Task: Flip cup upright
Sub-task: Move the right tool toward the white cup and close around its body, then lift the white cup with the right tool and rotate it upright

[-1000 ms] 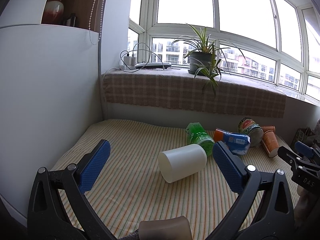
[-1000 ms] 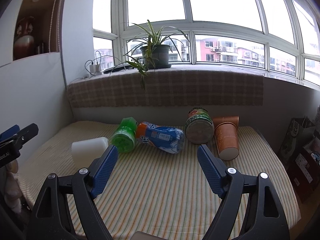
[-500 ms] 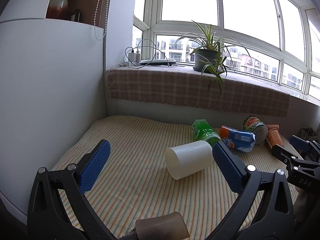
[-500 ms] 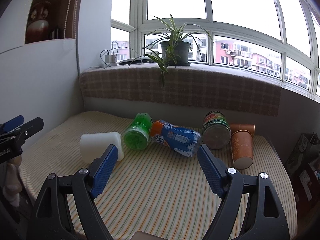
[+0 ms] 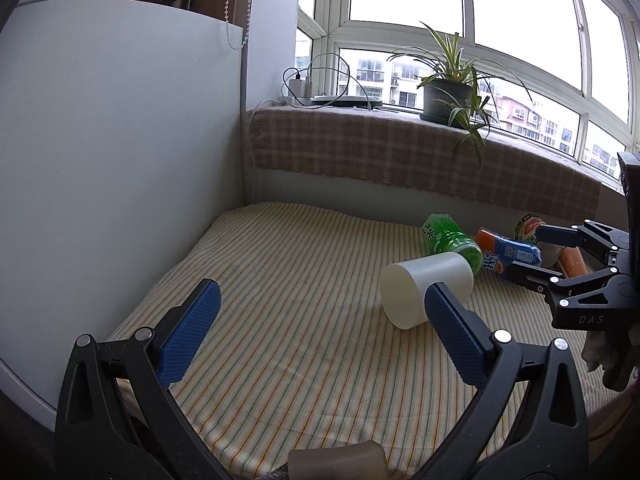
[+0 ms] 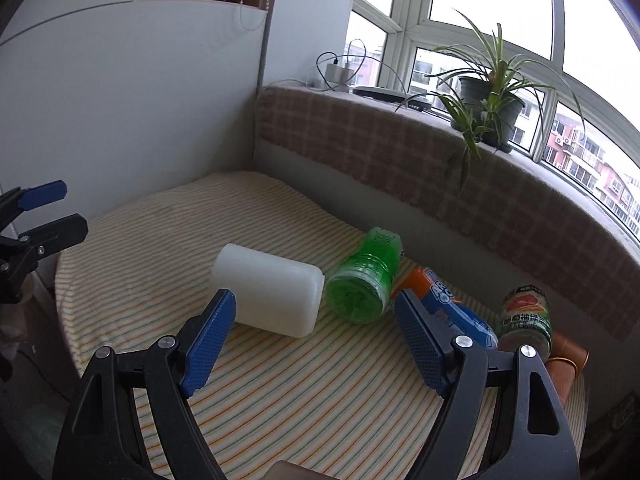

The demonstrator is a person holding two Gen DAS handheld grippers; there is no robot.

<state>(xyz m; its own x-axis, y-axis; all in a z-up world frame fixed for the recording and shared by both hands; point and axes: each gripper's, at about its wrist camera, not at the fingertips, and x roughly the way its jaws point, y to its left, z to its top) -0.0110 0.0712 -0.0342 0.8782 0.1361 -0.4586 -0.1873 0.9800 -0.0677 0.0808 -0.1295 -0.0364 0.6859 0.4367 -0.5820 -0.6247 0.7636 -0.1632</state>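
Lying on its side on the striped bed: white cup point(image 6: 268, 294), touching the green bottle point(image 6: 366, 278). Both spread wide, empty: right claw point(image 6: 314, 338), left claw point(image 5: 316, 330). Best straddling the cup's middle, away from the bottle, before tipping.

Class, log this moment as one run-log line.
stage: approach | white plastic cup: on its side, striped mat | left hand-held gripper: open, empty | right hand-held gripper: open, empty, facing cup

Cup point(image 6: 269, 289): matt white plastic, smooth. Striped cloth point(image 5: 304, 280) woven. Green bottle point(image 6: 364, 285) glossy plastic.
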